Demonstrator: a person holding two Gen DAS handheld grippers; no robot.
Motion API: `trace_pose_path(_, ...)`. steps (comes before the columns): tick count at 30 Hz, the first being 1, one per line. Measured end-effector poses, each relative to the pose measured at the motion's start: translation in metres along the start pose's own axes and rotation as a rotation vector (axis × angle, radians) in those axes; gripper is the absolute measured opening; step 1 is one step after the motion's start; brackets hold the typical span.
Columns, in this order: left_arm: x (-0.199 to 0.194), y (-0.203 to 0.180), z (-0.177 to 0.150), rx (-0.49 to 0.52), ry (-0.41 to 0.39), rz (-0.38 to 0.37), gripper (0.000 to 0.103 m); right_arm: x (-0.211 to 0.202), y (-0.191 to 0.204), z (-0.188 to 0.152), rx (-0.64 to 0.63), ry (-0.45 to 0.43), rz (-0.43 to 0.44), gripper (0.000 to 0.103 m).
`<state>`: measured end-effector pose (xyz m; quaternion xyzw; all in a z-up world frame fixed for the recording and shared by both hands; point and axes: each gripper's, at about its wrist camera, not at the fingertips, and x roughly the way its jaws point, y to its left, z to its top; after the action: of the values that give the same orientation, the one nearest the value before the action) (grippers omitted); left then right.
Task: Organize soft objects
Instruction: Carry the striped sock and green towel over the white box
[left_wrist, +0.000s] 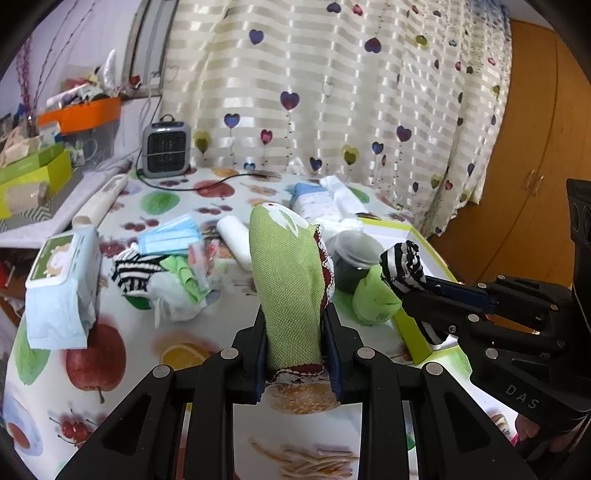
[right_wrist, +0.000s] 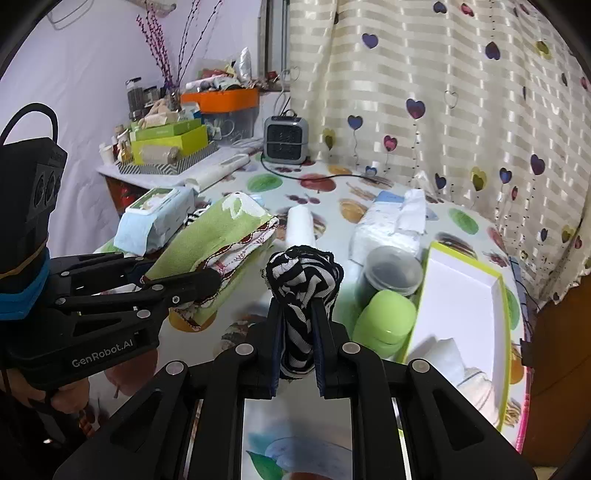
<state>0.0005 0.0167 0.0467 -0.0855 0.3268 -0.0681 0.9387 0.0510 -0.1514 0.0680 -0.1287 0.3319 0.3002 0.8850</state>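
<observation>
My left gripper (left_wrist: 297, 325) is shut on a green fabric insole (left_wrist: 288, 280) with red stitched edging, held upright above the table; it also shows in the right wrist view (right_wrist: 218, 236). My right gripper (right_wrist: 298, 314) is shut on a black-and-white striped sock (right_wrist: 303, 280), held just right of the insole; the sock also shows in the left wrist view (left_wrist: 404, 264). A second striped sock (left_wrist: 135, 271), blue face masks (left_wrist: 170, 236) and a green cloth (left_wrist: 184, 275) lie in a pile at the left. A white roll (left_wrist: 236, 240) lies behind.
A lime-rimmed white tray (right_wrist: 465, 295) sits at the right with white cloth inside. A green lidded jar (right_wrist: 388, 314) and a dark clear-lidded tub (right_wrist: 391, 277) stand beside it. Wipes packs (left_wrist: 62, 288) (right_wrist: 384, 225), a small heater (left_wrist: 166, 147) with its cable and cluttered shelves are around.
</observation>
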Motion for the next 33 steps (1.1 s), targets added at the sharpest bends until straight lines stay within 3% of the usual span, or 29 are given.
trace_pose_path(33,0.028,-0.071,0.022,0.112,0.022,-0.062,0.025,-0.032,-0.074,-0.021,0.155,-0.058,-0.088,0.015)
